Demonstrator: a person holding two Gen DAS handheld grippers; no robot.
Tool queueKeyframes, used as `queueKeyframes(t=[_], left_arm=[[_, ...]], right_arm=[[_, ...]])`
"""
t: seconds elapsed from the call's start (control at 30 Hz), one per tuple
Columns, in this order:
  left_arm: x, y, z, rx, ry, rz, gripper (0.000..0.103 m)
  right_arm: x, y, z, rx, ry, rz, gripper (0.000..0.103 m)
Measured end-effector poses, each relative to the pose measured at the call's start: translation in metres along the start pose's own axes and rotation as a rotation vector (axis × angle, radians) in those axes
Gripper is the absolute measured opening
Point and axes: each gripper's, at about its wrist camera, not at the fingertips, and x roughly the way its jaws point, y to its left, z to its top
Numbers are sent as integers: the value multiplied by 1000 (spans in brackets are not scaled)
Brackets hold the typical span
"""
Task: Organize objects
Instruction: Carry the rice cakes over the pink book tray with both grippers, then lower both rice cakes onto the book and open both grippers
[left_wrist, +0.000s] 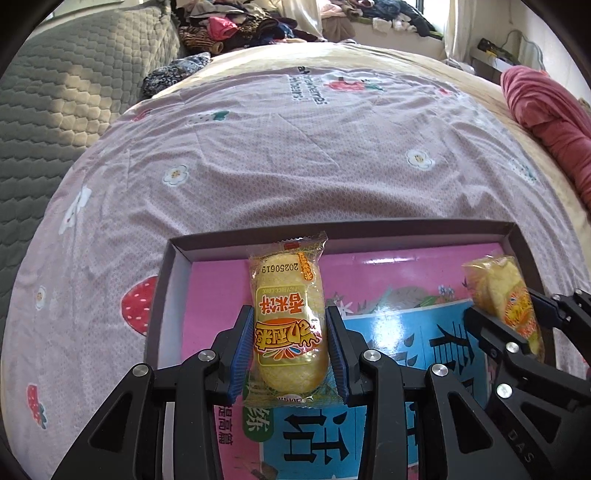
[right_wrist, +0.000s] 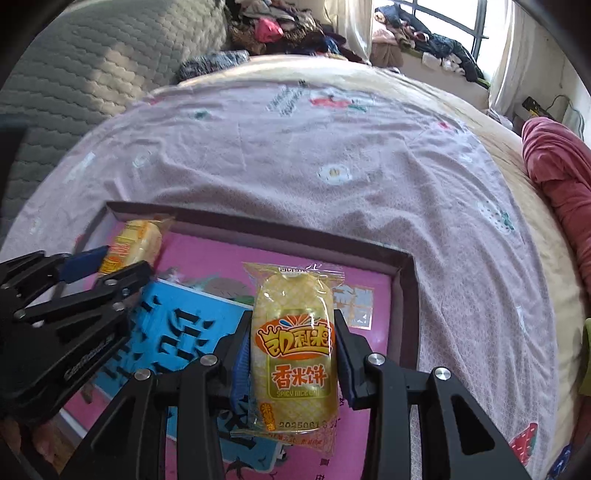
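Note:
Two yellow rice-cake packets hang over a shallow dark-rimmed box (left_wrist: 332, 232) (right_wrist: 258, 226) with a pink and blue printed floor, lying on the bed. My left gripper (left_wrist: 289, 311) is shut on the first packet (left_wrist: 288, 280), its blue pads pressing both long sides above the box's left half. My right gripper (right_wrist: 291, 318) is shut on the second packet (right_wrist: 295, 369) above the box's right half. Each view also shows the other gripper from the side: the right gripper (left_wrist: 517, 317) with its packet (left_wrist: 498, 284), and the left gripper (right_wrist: 107, 266) with its packet (right_wrist: 136, 240).
The box rests on a pink bedsheet (left_wrist: 295, 147) printed with strawberries and flowers. A grey quilted cushion (left_wrist: 55, 92) lies to the left, a heap of clothes (left_wrist: 236, 26) at the back, and a rolled red blanket (left_wrist: 546, 110) at the right edge.

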Motion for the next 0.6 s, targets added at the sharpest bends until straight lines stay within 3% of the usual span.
queueKeyframes(t=[0.07, 0.37, 0.6], left_arm=[[2, -1, 0, 4, 3, 3, 39], [14, -2, 4, 38, -9, 43, 41], [18, 3, 3, 18, -10, 27, 43]], right_arm=[[5, -3, 0, 23, 3, 24, 39], [22, -8, 3, 21, 4, -18, 40], [22, -10, 4, 22, -9, -22, 43]])
